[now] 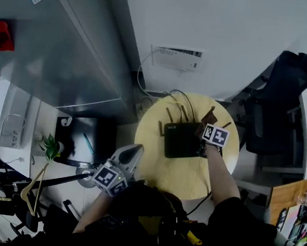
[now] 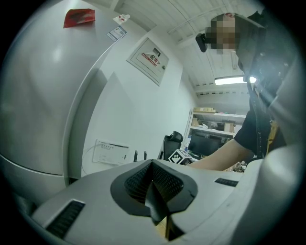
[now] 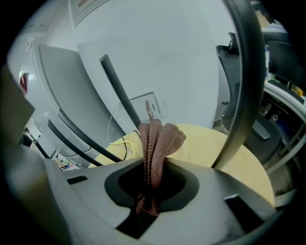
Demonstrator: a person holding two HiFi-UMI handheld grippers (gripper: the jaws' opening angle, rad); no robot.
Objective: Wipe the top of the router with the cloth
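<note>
A black router (image 1: pixel 181 141) with upright antennas lies on the round yellow table (image 1: pixel 183 175). My right gripper (image 1: pixel 207 126) is at the router's right end, shut on a brown cloth (image 1: pixel 209 118) that sticks up past the jaws. In the right gripper view the cloth (image 3: pixel 155 139) is pinched in the gripper (image 3: pixel 152 191), with black antennas (image 3: pixel 120 98) crossing over the yellow tabletop (image 3: pixel 210 143). My left gripper (image 1: pixel 135 153) hovers at the table's left edge, away from the router. Its jaws (image 2: pixel 155 201) are shut with nothing in them, and it points at the wall.
A white wall box (image 1: pixel 176 58) with cables (image 1: pixel 159 96) running down sits behind the table. A large grey refrigerator (image 1: pixel 57 55) stands at left, and a black office chair (image 1: pixel 278 100) at right. A black stand (image 1: pixel 83 139) and a small plant (image 1: pixel 50 147) are left of the table.
</note>
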